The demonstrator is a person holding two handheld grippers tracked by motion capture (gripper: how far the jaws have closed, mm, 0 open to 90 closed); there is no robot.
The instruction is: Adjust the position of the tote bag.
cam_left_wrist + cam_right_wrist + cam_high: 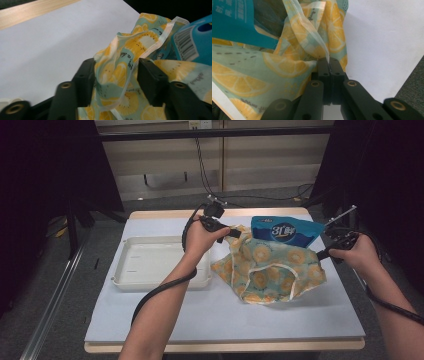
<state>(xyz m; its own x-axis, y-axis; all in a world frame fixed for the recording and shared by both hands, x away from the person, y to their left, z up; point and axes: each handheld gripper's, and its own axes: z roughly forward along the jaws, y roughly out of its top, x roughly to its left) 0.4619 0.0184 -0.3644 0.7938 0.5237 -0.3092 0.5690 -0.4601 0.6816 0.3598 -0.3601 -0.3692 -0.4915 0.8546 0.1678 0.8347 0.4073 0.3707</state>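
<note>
Two grippers work on one soft bag, a mint-green cloth bag printed with yellow lemon slices [267,267], lying right of centre on the pale blue-grey table cover [225,315] in the high view. A teal-blue plastic pouch with white lettering [285,232] stands partly inside it, its top protruding toward the upper right of that frame.

The right gripper [329,65] has its black jaws pressed together on the bag's pale hem, a thin strip of fabric pinched between the pads at the centre of the right gripper view. Judged purpose: holding that side of the mouth up and taut.

The left gripper [116,72] has its jaws apart. A fold of the lemon cloth rises between them in the lower middle of the left gripper view, but the pads do not press on it. With no grip on this side, the left rim probably slumps against the pouch.

A white rectangular plastic tray [131,279] sits at the centre left of the high view, apart from the bag, with nothing visible in it.
</note>
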